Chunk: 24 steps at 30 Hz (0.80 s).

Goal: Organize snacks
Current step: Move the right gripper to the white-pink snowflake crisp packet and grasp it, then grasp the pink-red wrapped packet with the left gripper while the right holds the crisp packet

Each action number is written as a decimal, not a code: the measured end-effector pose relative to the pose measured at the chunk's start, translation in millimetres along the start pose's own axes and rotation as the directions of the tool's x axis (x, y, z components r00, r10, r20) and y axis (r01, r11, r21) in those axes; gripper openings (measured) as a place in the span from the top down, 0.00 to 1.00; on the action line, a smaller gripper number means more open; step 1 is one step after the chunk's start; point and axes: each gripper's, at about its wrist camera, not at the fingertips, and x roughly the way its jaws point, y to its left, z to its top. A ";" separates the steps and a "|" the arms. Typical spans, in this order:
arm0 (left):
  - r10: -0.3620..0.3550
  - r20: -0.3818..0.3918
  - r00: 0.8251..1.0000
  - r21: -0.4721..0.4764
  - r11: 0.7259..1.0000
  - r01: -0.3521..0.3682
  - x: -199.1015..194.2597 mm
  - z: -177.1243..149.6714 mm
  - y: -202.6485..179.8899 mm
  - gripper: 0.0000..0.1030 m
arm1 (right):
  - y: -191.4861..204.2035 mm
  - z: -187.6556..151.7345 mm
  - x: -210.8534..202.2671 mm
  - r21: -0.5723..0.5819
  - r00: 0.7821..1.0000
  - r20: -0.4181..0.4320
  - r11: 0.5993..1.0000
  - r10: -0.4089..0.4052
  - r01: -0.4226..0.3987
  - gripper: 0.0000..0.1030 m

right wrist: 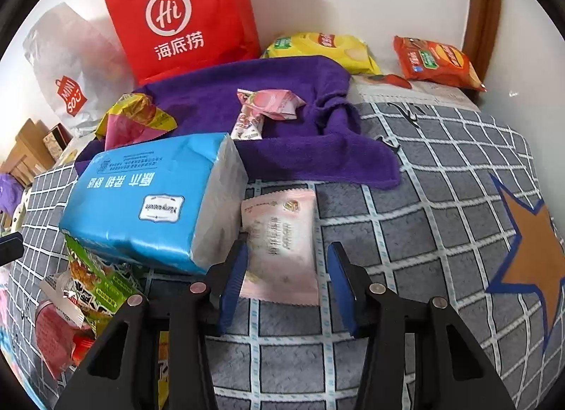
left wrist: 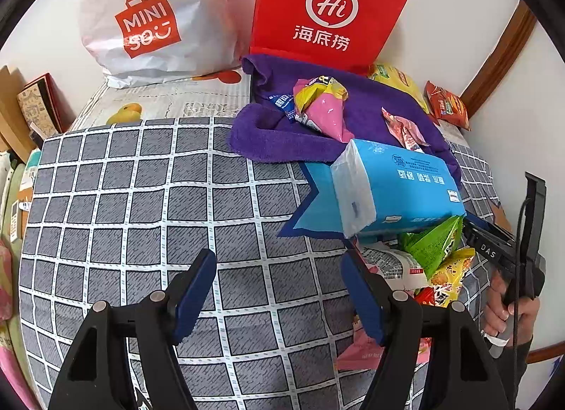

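From my right gripper [right wrist: 286, 277] I see the fingers standing partly apart, straddling the near end of a pale pink snack packet [right wrist: 280, 245] that lies flat on the grey checked bed cover [right wrist: 406, 233]. The left pad is touching or almost touching the packet's edge, the right pad is clear of it, so nothing is gripped yet. My left gripper [left wrist: 279, 290] hangs with its fingers wide and empty over bare cover.

Just to the left of the packet sits a blue tissue pack [right wrist: 148, 198], its end touching or nearly touching the packet, with a heap of green and yellow snack bags [right wrist: 95, 283] under its near corner. Beyond lies a purple towel [right wrist: 282, 120] carrying a pink-and-yellow wrapper [right wrist: 134, 120] and a small pink sachet [right wrist: 272, 104]; behind that a red paper bag [right wrist: 183, 18], a white shopping bag [right wrist: 70, 67], a yellow chip bag [right wrist: 321, 49] and an orange one [right wrist: 438, 62] near the wall.

My worry — the packet is thin and flat on soft fabric, so the fingers may pinch cover instead, or slide it under the tissue pack. The left pad could also nudge that pack off the heap.
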 end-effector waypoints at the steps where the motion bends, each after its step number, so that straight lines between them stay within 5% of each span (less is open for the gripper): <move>1: 0.000 0.000 1.000 0.002 1.000 0.000 -0.3 -0.1 -0.5 0.31 | 1.1 1.0 2.7 -0.006 1.000 -0.009 1.000 -0.002 0.001 0.54; 4: 0.000 0.001 1.000 0.002 1.000 0.000 -0.6 0.1 -0.9 0.31 | 1.6 2.7 9.5 -0.014 1.000 -0.018 1.000 -0.007 0.006 0.54; 8: 0.000 -0.002 1.000 0.001 1.000 0.000 -1.4 0.3 -1.2 0.31 | -0.1 3.3 14.2 -0.011 1.000 -0.010 1.000 -0.002 0.002 0.68; 24: -0.118 -0.041 0.992 0.076 0.990 0.121 -9.7 -20.9 -46.4 0.31 | -17.7 -52.4 -42.6 -0.030 1.000 -0.020 1.000 -0.008 0.008 0.69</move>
